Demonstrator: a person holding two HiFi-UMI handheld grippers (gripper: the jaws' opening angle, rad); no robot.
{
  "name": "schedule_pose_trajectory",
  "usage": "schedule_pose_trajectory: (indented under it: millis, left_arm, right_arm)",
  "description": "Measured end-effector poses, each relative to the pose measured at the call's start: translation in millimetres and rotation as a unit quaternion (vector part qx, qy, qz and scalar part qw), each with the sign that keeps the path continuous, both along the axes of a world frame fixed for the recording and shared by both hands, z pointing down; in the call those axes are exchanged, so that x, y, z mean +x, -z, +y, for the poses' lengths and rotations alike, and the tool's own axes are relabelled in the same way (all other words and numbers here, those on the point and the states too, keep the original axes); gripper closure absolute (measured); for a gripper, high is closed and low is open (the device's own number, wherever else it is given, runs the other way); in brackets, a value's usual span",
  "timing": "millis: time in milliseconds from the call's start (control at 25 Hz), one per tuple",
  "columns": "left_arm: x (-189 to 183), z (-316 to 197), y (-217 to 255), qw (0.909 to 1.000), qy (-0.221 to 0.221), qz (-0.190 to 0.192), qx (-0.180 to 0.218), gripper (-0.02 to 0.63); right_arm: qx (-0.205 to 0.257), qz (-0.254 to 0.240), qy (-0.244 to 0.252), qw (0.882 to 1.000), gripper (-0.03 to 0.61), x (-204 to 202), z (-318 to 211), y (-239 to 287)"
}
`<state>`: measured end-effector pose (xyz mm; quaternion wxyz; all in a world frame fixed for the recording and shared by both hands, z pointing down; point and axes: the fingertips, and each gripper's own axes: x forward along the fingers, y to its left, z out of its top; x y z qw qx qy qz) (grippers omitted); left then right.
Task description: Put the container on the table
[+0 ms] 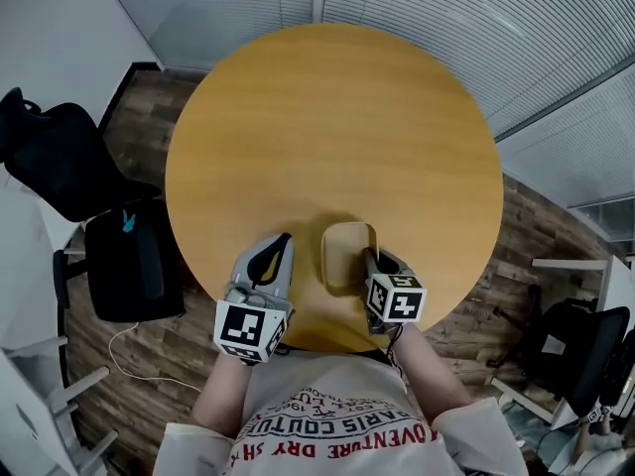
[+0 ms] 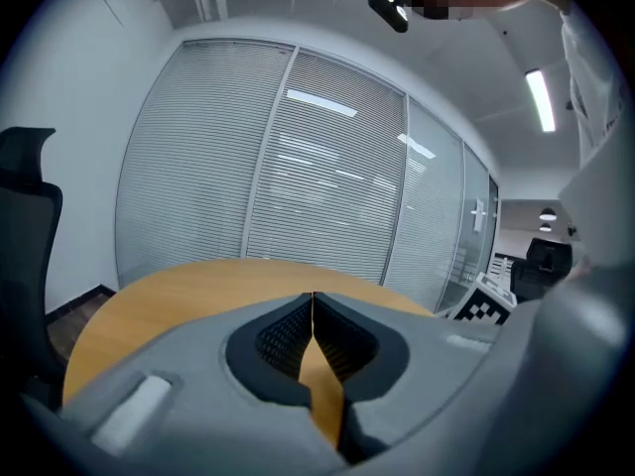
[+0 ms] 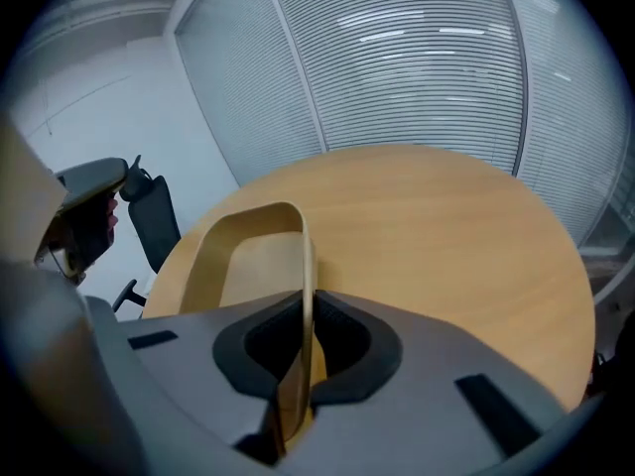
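A shallow tan container (image 1: pixel 346 253) with rounded corners sits low over the near part of the round wooden table (image 1: pixel 337 127). My right gripper (image 1: pixel 374 262) is shut on the container's right wall; in the right gripper view that thin wall (image 3: pixel 307 286) runs straight between the closed jaws of the right gripper (image 3: pixel 303 350). My left gripper (image 1: pixel 279 249) rests just left of the container, apart from it, shut with nothing in it. In the left gripper view the left gripper (image 2: pixel 313 315) shows its jaws meeting at the tips over bare tabletop (image 2: pixel 198 291).
A black office chair (image 1: pixel 129 256) and a black bag (image 1: pixel 50 157) stand left of the table. Another dark chair (image 1: pixel 580 340) is at the right. Glass walls with blinds (image 1: pixel 446 18) run behind the table. A cable (image 1: pixel 129 355) lies on the wooden floor.
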<state>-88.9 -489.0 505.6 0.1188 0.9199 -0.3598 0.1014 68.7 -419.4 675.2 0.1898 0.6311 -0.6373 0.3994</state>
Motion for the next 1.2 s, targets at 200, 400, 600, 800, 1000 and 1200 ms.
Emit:
schedule_pose_trajectory:
  millis: [200, 400, 600, 800, 1000, 1200]
  left_arm:
    - [0.7, -4.5, -18.7, 0.9995, -0.013, -0.005, -0.029, 0.603]
    - [-5.1, -14.1, -16.1, 0.9995, -0.008, 0.000, -0.030, 0.603]
    - [-11.8, -20.3, -11.9, 0.9985, -0.001, 0.026, -0.048, 0.603]
    - [-7.8, -21.5, -13.2, 0.9984, -0.002, 0.018, -0.053, 0.603]
    - [-17.8, -23.2, -8.3, 0.9987, 0.019, 0.005, -0.048, 0.603]
    - [-8.5, -6.9, 3.1, 0.9988, 0.032, -0.007, -0.037, 0.603]
  right_arm:
    - [-0.047, -0.009, -0.013, 0.999, 0.552, -2.5, -4.8, -28.9]
    - [-0.061, -0.002, -0.018, 0.998, 0.552, -1.9, -7.9, -41.3]
    - [-0.063, 0.005, -0.034, 0.997, 0.554, -1.3, -9.7, -44.8]
    - [-0.054, 0.000, -0.040, 0.998, 0.531, 2.5, -9.8, -39.4]
    - [-0.029, 0.008, -0.021, 0.999, 0.508, 2.9, -11.3, -18.9]
    - [0.020, 0.007, -0.003, 1.000, 0.511, 16.0, -6.7, 23.1]
